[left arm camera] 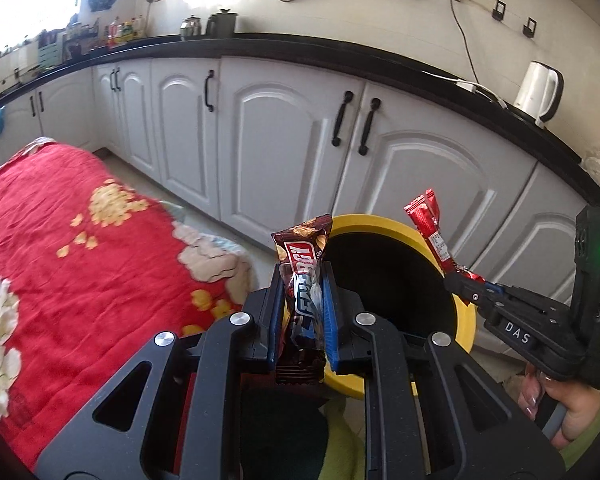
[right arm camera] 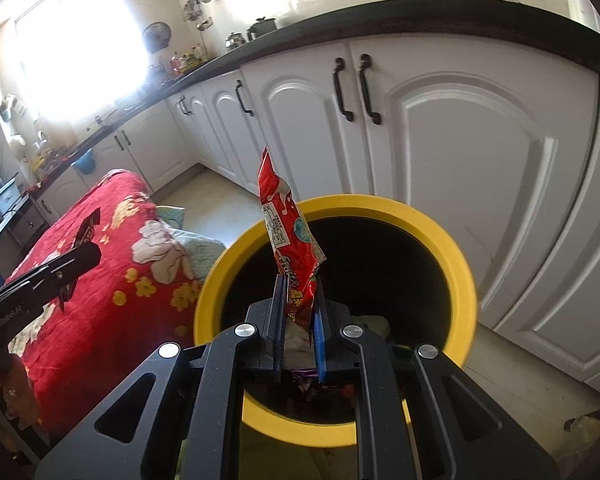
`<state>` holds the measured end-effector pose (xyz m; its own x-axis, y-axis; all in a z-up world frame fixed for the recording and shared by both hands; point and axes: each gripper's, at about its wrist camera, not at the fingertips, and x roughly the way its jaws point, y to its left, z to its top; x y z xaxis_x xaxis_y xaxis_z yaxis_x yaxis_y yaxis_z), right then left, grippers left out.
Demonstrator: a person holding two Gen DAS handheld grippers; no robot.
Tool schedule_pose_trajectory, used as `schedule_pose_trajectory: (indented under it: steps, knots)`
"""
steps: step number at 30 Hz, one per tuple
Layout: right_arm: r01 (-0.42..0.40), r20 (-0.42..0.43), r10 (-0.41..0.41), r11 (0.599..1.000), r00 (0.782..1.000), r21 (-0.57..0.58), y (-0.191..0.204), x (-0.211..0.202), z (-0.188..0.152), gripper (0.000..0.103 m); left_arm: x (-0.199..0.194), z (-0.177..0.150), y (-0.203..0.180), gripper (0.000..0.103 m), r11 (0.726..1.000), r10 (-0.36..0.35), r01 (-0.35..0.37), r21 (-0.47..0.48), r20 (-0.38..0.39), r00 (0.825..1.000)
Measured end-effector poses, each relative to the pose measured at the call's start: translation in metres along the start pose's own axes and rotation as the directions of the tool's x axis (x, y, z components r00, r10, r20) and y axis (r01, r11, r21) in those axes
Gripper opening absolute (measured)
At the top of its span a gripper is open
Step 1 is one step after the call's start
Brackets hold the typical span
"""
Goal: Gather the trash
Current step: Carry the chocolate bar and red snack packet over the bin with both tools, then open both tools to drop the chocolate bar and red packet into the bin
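Note:
My left gripper (left arm camera: 305, 280) is shut on a brown snack wrapper (left arm camera: 302, 264) that stands upright between the blue pads, at the near left rim of the yellow-rimmed bin (left arm camera: 466, 320). In the same view my right gripper (left arm camera: 458, 280) holds a red wrapper (left arm camera: 430, 228) over the bin's right side. From the right wrist view, the right gripper (right arm camera: 299, 292) is shut on the red wrapper (right arm camera: 290, 232) above the bin's dark opening, yellow rim (right arm camera: 380, 204) around it. Trash lies inside the bin (right arm camera: 374, 324). The left gripper (right arm camera: 82, 258) sits at the left with the brown wrapper (right arm camera: 87, 230).
A table under a red floral cloth (left arm camera: 60, 260) stands left of the bin. White cabinet doors (left arm camera: 280, 140) with black handles run behind under a black counter (left arm camera: 300, 46). A white kettle (left arm camera: 538, 90) stands on the counter. A person's hand (left arm camera: 564, 404) grips the right tool.

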<state>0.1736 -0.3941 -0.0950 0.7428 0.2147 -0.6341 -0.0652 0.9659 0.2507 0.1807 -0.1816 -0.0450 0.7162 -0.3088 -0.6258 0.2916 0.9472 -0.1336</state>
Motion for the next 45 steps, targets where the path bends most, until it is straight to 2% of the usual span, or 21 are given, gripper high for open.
schedule_pose_trajectory:
  steps: [10, 22, 30, 33, 40, 43, 45]
  knots:
    - [0.031, -0.03, -0.029, 0.997, 0.999, 0.066, -0.03, 0.009, -0.01, 0.011, 0.035, 0.0, -0.026, 0.012, 0.998, -0.039, 0.042, 0.05, -0.046, 0.998]
    - [0.002, -0.085, 0.007, 0.995, 0.996, 0.104, -0.039, 0.025, -0.022, 0.012, 0.073, -0.002, -0.039, 0.012, 0.994, -0.062, 0.07, 0.085, -0.101, 0.993]
    - [0.006, -0.083, 0.004, 0.993, 0.997, 0.115, -0.04, 0.024, -0.022, 0.014, 0.095, -0.003, -0.04, 0.012, 0.992, -0.075, 0.089, 0.094, -0.148, 0.986]
    - [0.009, -0.074, 0.0, 0.993, 0.997, 0.119, -0.041, 0.023, -0.021, 0.02, 0.101, -0.002, -0.04, 0.012, 0.991, -0.081, 0.097, 0.094, -0.16, 0.984]
    - [0.023, -0.063, -0.015, 0.992, 0.998, 0.127, -0.046, 0.02, -0.019, 0.022, 0.11, -0.003, -0.043, 0.013, 0.987, -0.096, 0.117, 0.108, -0.185, 0.978]
    - [0.03, -0.055, -0.023, 0.991, 0.998, 0.133, -0.048, 0.016, -0.018, 0.025, 0.111, -0.002, -0.044, 0.019, 0.986, -0.091, 0.115, 0.119, -0.193, 0.977]
    - [0.034, -0.048, -0.028, 0.99, 0.998, 0.134, -0.049, 0.013, -0.017, 0.029, 0.112, -0.002, -0.044, 0.033, 0.986, -0.09, 0.115, 0.118, -0.197, 0.976]
